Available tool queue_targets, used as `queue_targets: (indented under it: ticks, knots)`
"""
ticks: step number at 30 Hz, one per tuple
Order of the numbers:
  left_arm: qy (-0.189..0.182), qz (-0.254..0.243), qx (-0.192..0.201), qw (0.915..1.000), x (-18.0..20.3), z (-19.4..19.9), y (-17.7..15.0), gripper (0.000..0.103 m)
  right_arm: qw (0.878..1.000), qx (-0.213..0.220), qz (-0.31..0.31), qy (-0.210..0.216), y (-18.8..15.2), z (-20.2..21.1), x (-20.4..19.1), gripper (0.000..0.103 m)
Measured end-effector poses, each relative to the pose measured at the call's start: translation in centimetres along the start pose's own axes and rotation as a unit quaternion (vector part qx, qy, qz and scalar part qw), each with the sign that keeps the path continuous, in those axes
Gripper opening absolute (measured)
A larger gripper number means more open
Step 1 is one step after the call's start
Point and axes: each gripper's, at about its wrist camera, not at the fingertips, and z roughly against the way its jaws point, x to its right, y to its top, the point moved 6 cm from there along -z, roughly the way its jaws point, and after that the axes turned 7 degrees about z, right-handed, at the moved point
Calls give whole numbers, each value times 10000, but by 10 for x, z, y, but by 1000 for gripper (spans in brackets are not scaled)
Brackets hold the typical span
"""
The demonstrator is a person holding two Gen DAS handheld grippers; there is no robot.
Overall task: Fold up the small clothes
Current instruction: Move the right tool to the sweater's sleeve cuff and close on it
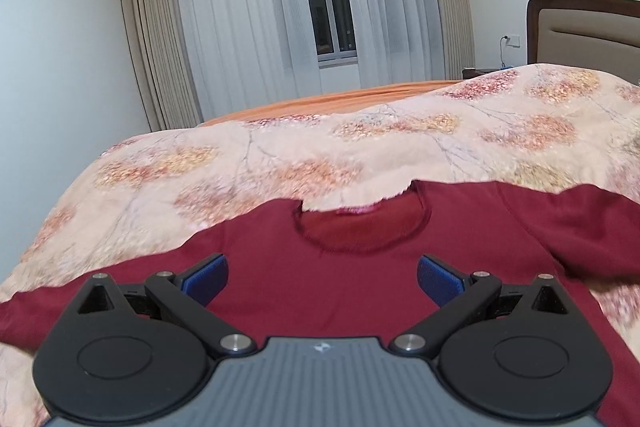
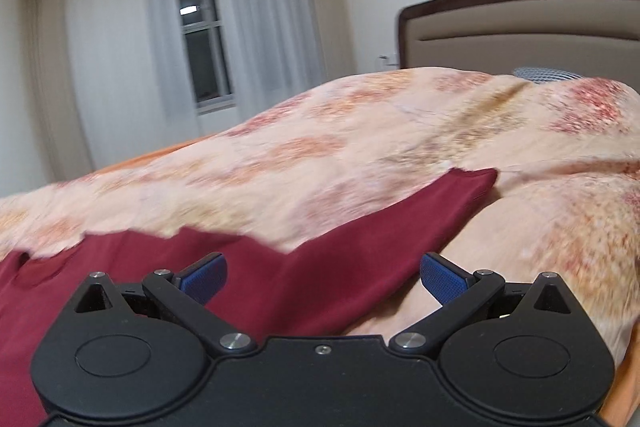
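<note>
Dark red shirt [image 1: 320, 291] spread flat on the floral quilt [image 1: 280, 163] near the bed's front edge, left tongs [image 1: 322, 277] and right tongs [image 2: 323, 277] both wide open, empty: fold apparently unstarted, next gripping a sleeve [image 2: 400, 227].

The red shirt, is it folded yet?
Spread, not folded: the red shirt lies flat on the floral quilt, neckline showing, sleeve stretched out.

My view: plain white walls [image 1: 60, 39], sheer white curtains [image 1: 248, 7] with beige drapes [image 1: 144, 39] around dark window [image 1: 328, 15]. Brown-framed padded beige headboard [image 1: 588, 31] at right. Floral peach quilt [image 1: 280, 163] covers bed, orange sheet [image 1: 340, 99] beyond.
</note>
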Motion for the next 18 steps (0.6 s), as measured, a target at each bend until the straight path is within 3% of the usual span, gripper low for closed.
queue_targets:
  ticks: [9, 18]
  knots:
    - [90, 86, -295, 9995, 21, -46, -6, 103, 9981, -406, -427, -206, 10, -59, 39, 103]
    - [97, -13, -546, 9985, 28, -58, -25, 103, 9982, -474, -342, -106, 0, -68, 42, 103]
